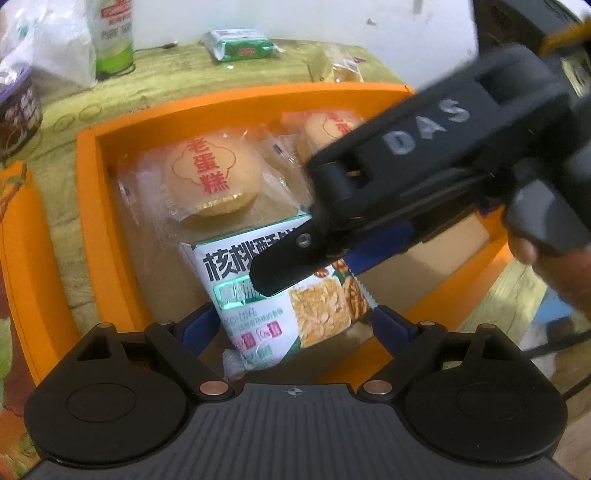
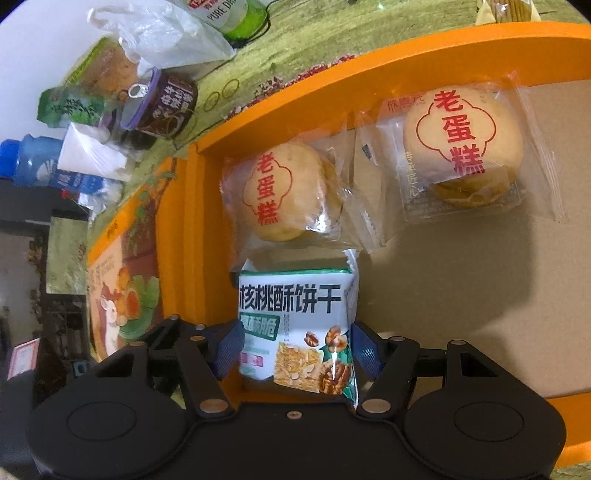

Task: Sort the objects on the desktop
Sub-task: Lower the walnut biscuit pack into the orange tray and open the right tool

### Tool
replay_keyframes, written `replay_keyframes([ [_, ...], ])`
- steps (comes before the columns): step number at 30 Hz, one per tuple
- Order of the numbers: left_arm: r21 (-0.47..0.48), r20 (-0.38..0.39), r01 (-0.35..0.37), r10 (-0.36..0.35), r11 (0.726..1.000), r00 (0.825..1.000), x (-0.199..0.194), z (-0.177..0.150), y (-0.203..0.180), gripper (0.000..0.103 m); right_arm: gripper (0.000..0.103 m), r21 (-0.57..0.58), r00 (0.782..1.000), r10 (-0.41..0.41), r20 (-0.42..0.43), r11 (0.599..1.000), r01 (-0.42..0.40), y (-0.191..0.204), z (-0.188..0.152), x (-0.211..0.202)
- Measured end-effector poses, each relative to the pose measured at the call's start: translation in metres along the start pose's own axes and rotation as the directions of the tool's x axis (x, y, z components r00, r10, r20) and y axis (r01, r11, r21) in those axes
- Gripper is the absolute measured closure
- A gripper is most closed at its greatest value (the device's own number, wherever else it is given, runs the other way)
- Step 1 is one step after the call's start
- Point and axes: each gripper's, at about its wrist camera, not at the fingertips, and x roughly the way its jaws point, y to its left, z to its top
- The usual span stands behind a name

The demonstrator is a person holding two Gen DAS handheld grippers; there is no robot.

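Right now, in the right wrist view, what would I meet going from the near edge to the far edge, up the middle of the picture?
Walnut biscuit packet between the right hand-held gripper's pads → wrapped egg cake → orange box wall → green patterned tablecloth.

Right wrist view: the tray (image 2: pixel 406 48) fills the frame's centre and right, resting on the worktop (image 2: pixel 314 33). Inside it, two wrapped cakes lie side by side, one at centre (image 2: pixel 284 192), one at upper right (image 2: pixel 461 147). The biscuit packet (image 2: pixel 295 332) sits below the centre cake. A can (image 2: pixel 162 107) and a bottle (image 2: pixel 37 162) stand outside the tray, upper left.
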Motion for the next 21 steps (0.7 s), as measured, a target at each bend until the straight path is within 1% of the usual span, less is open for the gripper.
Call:
replay_keyframes([
  [2, 0.015, -0.006, -0.008, 0.008, 1.000, 1.000, 0.001, -0.001, -0.002, 0.012, 0.040, 0.004, 1.000, -0.008, -0.007, 1.000, 0.008, -0.001, -0.001, 0.003],
  [6, 0.000, -0.010, -0.010, 0.010, 1.000, 1.000, -0.001, 0.000, 0.000, 0.012, 0.040, 0.005, 1.000, -0.010, -0.005, 1.000, 0.010, -0.003, -0.003, 0.005],
  [11, 0.007, -0.015, -0.012, 0.012, 1.000, 1.000, -0.006, 0.000, 0.000, 0.011, 0.040, 0.022, 1.000, 0.002, -0.001, 1.000, -0.002, -0.007, -0.003, 0.004],
  [17, 0.033, 0.010, -0.027, 0.027, 0.999, 1.000, -0.018, -0.003, -0.003, 0.010, 0.040, 0.023, 1.000, -0.003, 0.024, 1.000, 0.003, -0.010, -0.003, -0.004],
  [21, 0.051, 0.029, -0.017, 0.015, 0.999, 0.999, -0.023, -0.003, -0.009, 0.008, 0.040, 0.042, 0.999, 0.012, 0.053, 0.999, -0.014, -0.013, -0.003, -0.011],
])
